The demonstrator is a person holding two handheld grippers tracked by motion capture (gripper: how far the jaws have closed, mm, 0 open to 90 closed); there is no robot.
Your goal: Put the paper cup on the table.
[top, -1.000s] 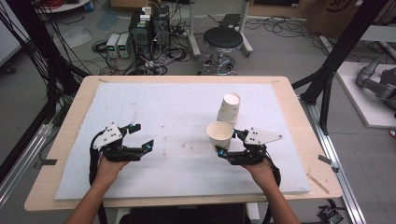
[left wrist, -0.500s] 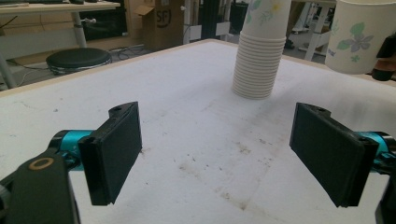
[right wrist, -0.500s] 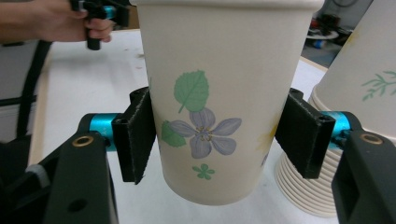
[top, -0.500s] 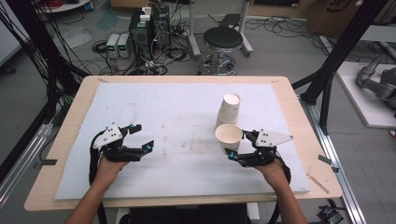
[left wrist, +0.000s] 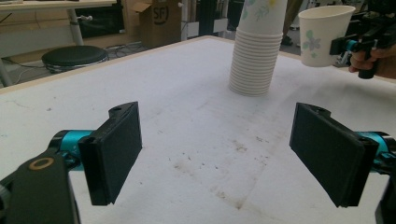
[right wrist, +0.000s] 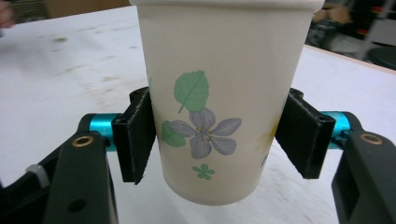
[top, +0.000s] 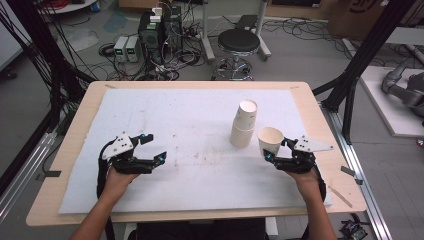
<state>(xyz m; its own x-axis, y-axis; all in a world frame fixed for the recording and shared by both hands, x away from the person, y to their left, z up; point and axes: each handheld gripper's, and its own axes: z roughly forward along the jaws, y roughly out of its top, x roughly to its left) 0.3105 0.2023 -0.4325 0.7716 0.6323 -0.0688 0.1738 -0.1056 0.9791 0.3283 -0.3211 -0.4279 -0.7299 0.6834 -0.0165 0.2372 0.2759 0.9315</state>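
Right gripper [top: 274, 156]: I have it clamped on a single paper cup [top: 270, 140], both pads pressed against the cup's lower wall; the right gripper view shows the flower print sitting squarely between the jaws.

Cup position: upright, mouth up, base clear of the white mat [top: 200, 150], at the right side of the table [top: 65, 150].

Cup axis: vertical; the grip crosses it low on the body, so the wide rim stands well above the pads.

Cup stack [top: 243, 125]: stands on the mat just beside the held cup, on its left and slightly farther from me. The two do not touch. In the left gripper view the stack [left wrist: 258, 51] is a tall column of nested rims with the held cup [left wrist: 323, 35] hanging off to its right.

Left gripper [top: 151, 148]: jaws spread wide, nothing between them, low over the mat at the left side, well apart from both the stack and the held cup.

Key relation: the bare mat under and around the held cup lies directly below the right gripper, while the stack is to its left. The right hand is the nearer to everything in play.

Judgement: I read this as a cup taken off the stack and about to be set down on its base. The move calls for a straight descent, keeping the cup level and away from the stack.

Risk: a squeeze this low could dent the thin wall.
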